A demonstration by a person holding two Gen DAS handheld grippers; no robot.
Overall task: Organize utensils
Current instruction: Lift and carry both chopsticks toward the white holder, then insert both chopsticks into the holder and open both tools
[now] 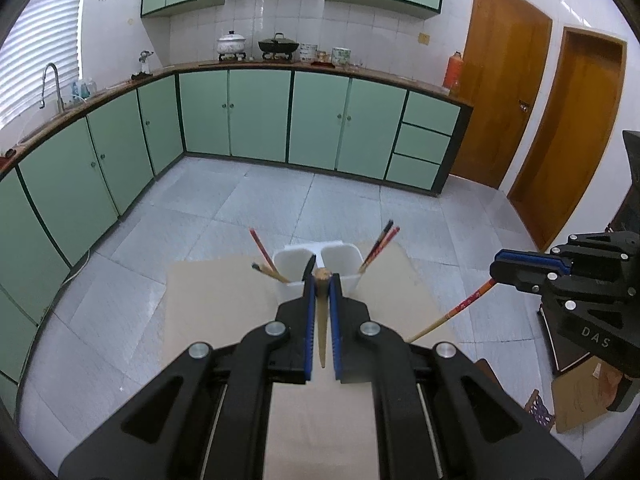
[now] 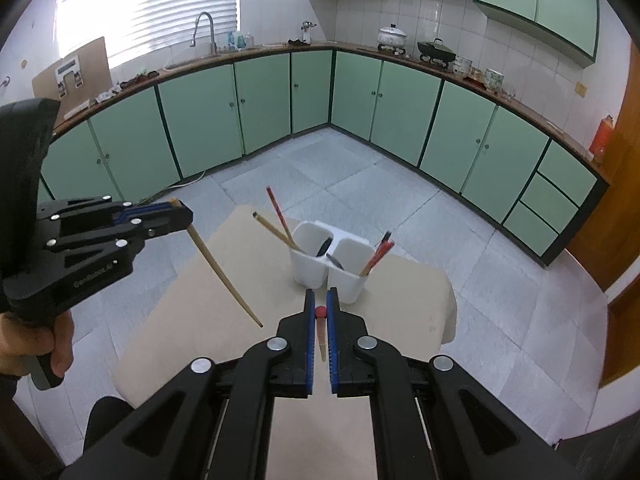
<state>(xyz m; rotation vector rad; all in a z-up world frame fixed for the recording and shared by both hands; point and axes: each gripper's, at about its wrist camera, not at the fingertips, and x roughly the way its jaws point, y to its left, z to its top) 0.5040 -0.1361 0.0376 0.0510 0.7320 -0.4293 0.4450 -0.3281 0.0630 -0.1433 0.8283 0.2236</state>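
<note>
A white two-compartment holder (image 1: 294, 286) (image 2: 308, 274) stands at the far side of the beige table (image 1: 208, 308) (image 2: 192, 300). Chopsticks lean out of both compartments, and dark utensil handles show inside. My left gripper (image 1: 322, 280) (image 2: 188, 216) is shut on a plain wooden chopstick (image 1: 322, 320) (image 2: 224, 276), held in the air short of the holder. My right gripper (image 2: 320, 298) (image 1: 494, 268) is shut on a red-patterned chopstick (image 2: 321, 330) (image 1: 460, 308), which hangs down and to the left in the left wrist view. Both grippers hover above the table.
Green cabinets under a brown counter (image 2: 400, 56) ring the tiled floor. Two wooden doors (image 1: 504, 92) stand at the right. Cardboard pieces (image 1: 580, 400) lie on the floor right of the table. A person's hand (image 2: 60, 344) grips the left tool's handle.
</note>
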